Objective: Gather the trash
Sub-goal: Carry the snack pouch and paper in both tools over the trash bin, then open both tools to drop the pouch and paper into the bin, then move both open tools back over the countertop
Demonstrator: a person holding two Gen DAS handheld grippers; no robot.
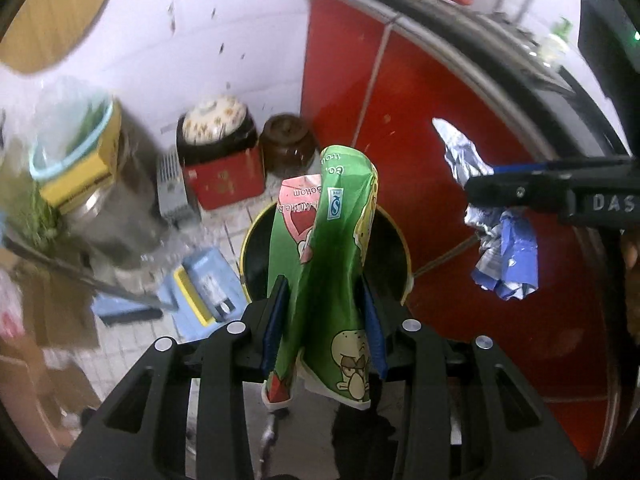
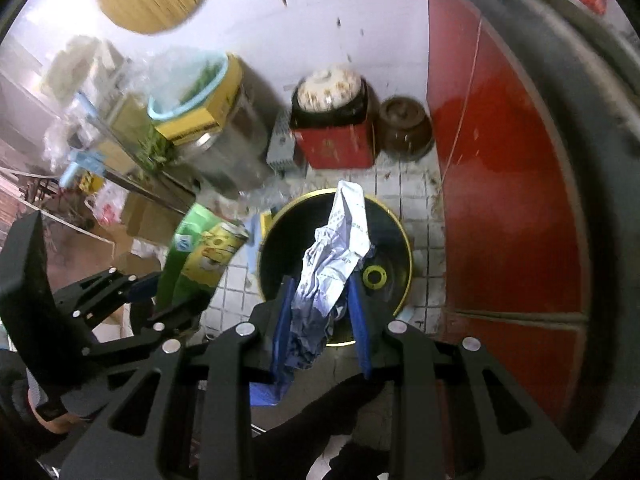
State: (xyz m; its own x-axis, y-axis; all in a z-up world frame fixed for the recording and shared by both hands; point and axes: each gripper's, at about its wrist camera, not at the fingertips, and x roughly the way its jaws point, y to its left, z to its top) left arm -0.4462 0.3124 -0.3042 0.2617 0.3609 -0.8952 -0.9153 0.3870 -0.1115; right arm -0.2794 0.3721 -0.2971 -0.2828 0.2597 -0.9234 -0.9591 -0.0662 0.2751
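Observation:
My left gripper (image 1: 325,320) is shut on a green cartoon snack wrapper (image 1: 332,264) and holds it above a black round bin with a yellow rim (image 1: 390,240) on the tiled floor. My right gripper (image 2: 322,320) is shut on a crumpled blue and silver foil wrapper (image 2: 332,268) over the same bin (image 2: 384,216). In the left wrist view the right gripper (image 1: 496,196) comes in from the right with the foil wrapper (image 1: 504,256) hanging from it. In the right wrist view the left gripper (image 2: 160,304) holds the green wrapper (image 2: 196,256) at the left.
A red cabinet (image 1: 460,160) stands close on the right. Behind the bin sit a red box (image 2: 336,144) with a lidded pot, a brown jar (image 2: 404,128), a grey item and a metal pot with a lined bucket (image 2: 192,92). Boxes and clutter fill the left.

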